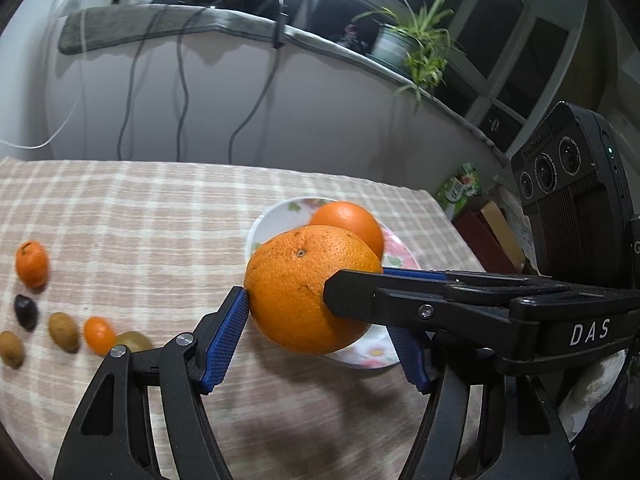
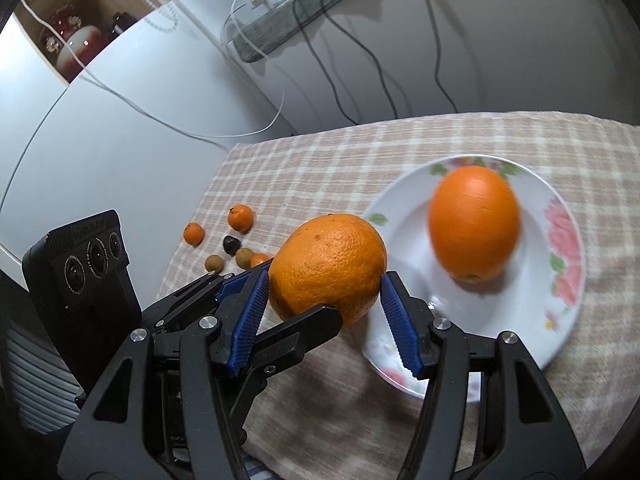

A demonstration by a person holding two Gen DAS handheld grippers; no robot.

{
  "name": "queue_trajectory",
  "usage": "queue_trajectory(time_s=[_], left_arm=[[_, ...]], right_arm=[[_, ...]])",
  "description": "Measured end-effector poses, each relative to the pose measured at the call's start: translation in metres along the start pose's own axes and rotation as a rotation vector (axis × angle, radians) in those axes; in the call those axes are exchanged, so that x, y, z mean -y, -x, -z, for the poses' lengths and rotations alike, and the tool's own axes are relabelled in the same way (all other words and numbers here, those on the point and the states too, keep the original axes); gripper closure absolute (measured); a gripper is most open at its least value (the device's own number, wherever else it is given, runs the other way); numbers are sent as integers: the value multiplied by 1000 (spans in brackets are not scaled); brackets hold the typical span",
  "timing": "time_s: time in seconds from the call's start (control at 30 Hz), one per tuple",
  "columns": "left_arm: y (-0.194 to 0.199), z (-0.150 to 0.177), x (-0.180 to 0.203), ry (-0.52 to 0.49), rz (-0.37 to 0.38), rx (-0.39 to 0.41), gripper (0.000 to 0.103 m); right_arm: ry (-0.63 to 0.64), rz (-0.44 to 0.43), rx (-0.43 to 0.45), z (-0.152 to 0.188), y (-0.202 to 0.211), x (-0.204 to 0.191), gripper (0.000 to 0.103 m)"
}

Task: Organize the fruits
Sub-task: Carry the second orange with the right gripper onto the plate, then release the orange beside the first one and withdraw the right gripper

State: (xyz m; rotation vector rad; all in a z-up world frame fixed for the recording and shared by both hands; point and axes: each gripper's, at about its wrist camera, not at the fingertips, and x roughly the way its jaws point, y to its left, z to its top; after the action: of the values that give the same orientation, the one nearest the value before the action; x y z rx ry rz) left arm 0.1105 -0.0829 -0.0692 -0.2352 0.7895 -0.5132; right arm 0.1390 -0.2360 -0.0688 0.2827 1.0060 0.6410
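Observation:
A large orange (image 1: 308, 288) (image 2: 328, 264) is held above the near-left rim of a white floral plate (image 1: 272, 220) (image 2: 400, 216). Both grippers close on it at once. My left gripper (image 1: 320, 316) has its blue pads on the orange's sides. My right gripper (image 2: 324, 308) also presses its blue pads against it, and its black finger (image 1: 360, 292) crosses in front in the left wrist view. A second orange (image 1: 352, 224) (image 2: 474, 224) lies on the plate, blurred.
Small fruits lie on the checked cloth to the left: a mandarin (image 1: 32, 264) (image 2: 240, 218), a dark plum (image 1: 26, 312), brown longans (image 1: 63, 331), a small orange fruit (image 1: 99, 334). Cables hang down the wall behind. A potted plant (image 1: 404, 44) stands on the ledge.

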Motion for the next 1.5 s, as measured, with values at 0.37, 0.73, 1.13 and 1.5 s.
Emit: queue_trajectory(time_s=[0.37, 0.73, 1.13, 1.5], left_arm=[[-22, 2, 21, -40, 26, -50, 35], [-33, 5, 27, -51, 38, -88, 35], [-41, 11, 34, -62, 46, -108, 35], [-10, 3, 28, -92, 9, -17, 35]], right_arm=[[-53, 24, -3, 7, 13, 27, 42], [-46, 49, 3, 8, 14, 30, 42], [-10, 117, 24, 10, 20, 29, 42], [42, 160, 84, 8, 31, 17, 29]])
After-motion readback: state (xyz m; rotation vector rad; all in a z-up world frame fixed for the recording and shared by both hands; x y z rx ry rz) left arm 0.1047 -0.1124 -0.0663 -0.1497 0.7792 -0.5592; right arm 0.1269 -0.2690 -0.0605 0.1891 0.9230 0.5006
